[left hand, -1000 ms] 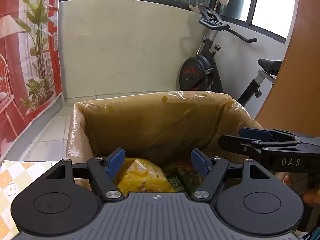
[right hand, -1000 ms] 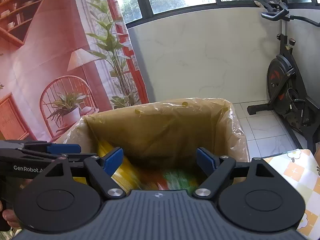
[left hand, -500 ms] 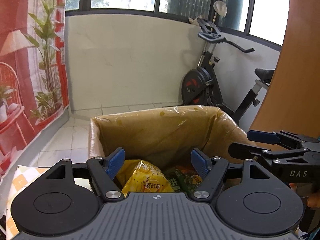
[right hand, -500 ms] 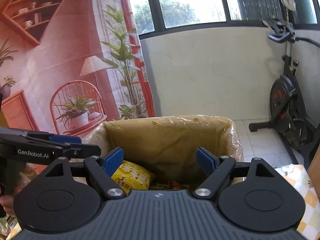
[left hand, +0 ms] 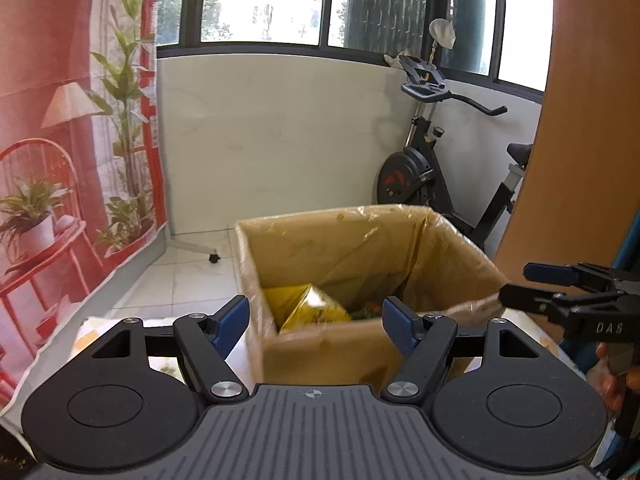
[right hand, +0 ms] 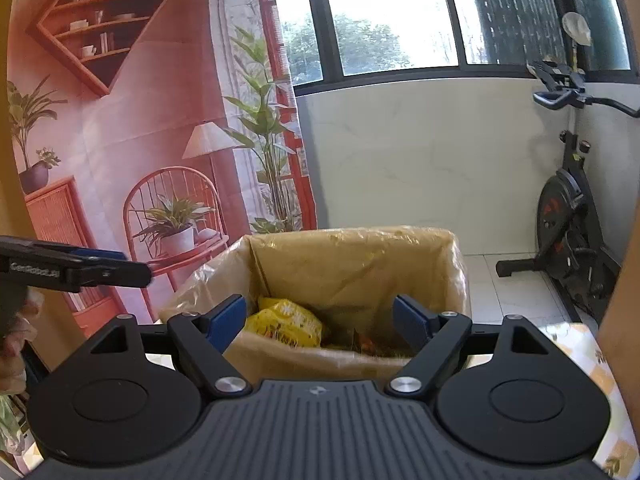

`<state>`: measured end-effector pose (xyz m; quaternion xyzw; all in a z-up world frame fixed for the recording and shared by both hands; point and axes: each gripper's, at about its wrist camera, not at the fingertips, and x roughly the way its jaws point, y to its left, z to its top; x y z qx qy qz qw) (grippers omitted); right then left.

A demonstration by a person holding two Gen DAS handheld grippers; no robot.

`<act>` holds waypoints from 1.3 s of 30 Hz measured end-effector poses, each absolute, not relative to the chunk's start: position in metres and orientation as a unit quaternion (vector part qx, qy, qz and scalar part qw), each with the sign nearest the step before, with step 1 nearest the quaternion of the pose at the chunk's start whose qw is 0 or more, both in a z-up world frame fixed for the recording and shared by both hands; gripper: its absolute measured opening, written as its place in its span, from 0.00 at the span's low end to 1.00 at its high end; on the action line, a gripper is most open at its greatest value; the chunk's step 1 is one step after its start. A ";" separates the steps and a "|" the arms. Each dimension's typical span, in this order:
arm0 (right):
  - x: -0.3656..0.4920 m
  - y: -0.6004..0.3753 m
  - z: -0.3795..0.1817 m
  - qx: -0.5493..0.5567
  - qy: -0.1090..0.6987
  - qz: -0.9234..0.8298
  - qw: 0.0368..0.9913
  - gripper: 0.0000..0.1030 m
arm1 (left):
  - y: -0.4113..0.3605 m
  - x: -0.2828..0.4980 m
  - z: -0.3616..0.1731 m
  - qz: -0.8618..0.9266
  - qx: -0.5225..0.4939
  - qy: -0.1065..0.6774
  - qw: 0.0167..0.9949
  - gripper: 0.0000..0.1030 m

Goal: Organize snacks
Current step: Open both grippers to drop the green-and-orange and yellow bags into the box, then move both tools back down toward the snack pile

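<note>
A cardboard box [left hand: 332, 354] lined with clear plastic stands ahead of both grippers. Inside it lie a yellow snack bag [left hand: 308, 306] and darker red-green packets [left hand: 366, 309]. My left gripper [left hand: 315, 320] is open and empty, hovering short of the box's near wall. In the right wrist view the same box [right hand: 352, 264] holds the yellow snack bag [right hand: 290, 322]. My right gripper [right hand: 320, 320] is open and empty too, short of the near rim. Each gripper shows at the edge of the other's view: the right one [left hand: 516, 290], the left one [right hand: 138, 268].
An exercise bike [left hand: 424, 176] stands behind the box on the tiled floor [left hand: 188, 280]. A red printed backdrop [right hand: 120, 140] hangs to the left. A checked tablecloth [right hand: 588, 356] covers the table under the box. A wooden panel [left hand: 592, 120] rises on the right.
Both grippers have drawn back and risen from over the box. The box now looks smaller and farther off, and its near wall has come into view. Jaws unchanged.
</note>
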<state>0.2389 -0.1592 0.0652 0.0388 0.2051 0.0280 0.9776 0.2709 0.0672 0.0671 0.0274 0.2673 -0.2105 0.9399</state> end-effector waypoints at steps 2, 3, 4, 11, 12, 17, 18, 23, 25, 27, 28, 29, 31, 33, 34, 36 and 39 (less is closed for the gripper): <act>0.228 -0.159 0.061 0.041 0.205 0.023 0.978 0.80 | 0.073 0.261 0.065 -0.211 0.024 0.269 0.939 0.73; 0.223 -0.158 0.059 0.041 0.206 0.019 0.977 0.80 | 0.076 0.255 0.062 -0.212 0.023 0.271 0.939 0.73; 0.218 -0.159 0.058 0.041 0.207 0.018 0.977 0.80 | 0.078 0.250 0.060 -0.212 0.022 0.272 0.938 0.73; 0.184 -0.154 0.037 0.036 0.220 0.011 0.975 0.80 | 0.084 0.218 0.031 -0.210 0.019 0.293 0.932 0.73; 0.181 -0.153 0.034 0.035 0.223 0.010 0.974 0.80 | 0.083 0.214 0.025 -0.212 0.016 0.299 0.930 0.73; 0.168 -0.154 0.013 0.029 0.245 0.003 0.969 0.80 | 0.083 0.194 -0.005 -0.205 0.007 0.319 0.925 0.73; 0.165 -0.154 0.008 0.029 0.251 0.002 0.968 0.80 | 0.082 0.190 -0.011 -0.204 0.004 0.319 0.926 0.73; 0.152 -0.153 -0.016 0.016 0.275 -0.006 0.961 0.80 | 0.080 0.176 -0.041 -0.196 -0.024 0.345 0.917 0.73; 0.148 -0.152 -0.029 0.008 0.288 -0.009 0.957 0.80 | 0.076 0.170 -0.051 -0.186 -0.017 0.354 0.916 0.73; 0.145 -0.152 -0.041 0.009 0.303 -0.008 0.953 0.80 | 0.075 0.166 -0.060 -0.180 -0.015 0.364 0.914 0.73; 0.143 -0.152 -0.046 0.013 0.309 -0.007 0.951 0.80 | 0.076 0.165 -0.065 -0.178 -0.017 0.369 0.912 0.73; 0.142 -0.153 -0.051 0.016 0.314 -0.005 0.949 0.80 | 0.077 0.164 -0.068 -0.175 -0.020 0.374 0.910 0.73; 0.139 -0.153 -0.061 0.017 0.325 -0.004 0.946 0.80 | 0.080 0.162 -0.074 -0.168 -0.027 0.384 0.907 0.73; 0.138 -0.154 -0.070 0.012 0.335 -0.006 0.942 0.80 | 0.080 0.158 -0.080 -0.168 -0.030 0.395 0.903 0.73; 0.137 -0.154 -0.074 0.011 0.338 -0.007 0.941 0.80 | 0.079 0.155 -0.082 -0.171 -0.031 0.399 0.901 0.73; 0.135 -0.155 -0.080 0.011 0.346 -0.006 0.938 0.80 | 0.074 0.152 -0.087 -0.180 -0.031 0.407 0.895 0.73; 0.131 -0.156 -0.087 0.013 0.354 -0.006 0.935 0.80 | 0.063 0.146 -0.096 -0.196 -0.022 0.419 0.886 0.73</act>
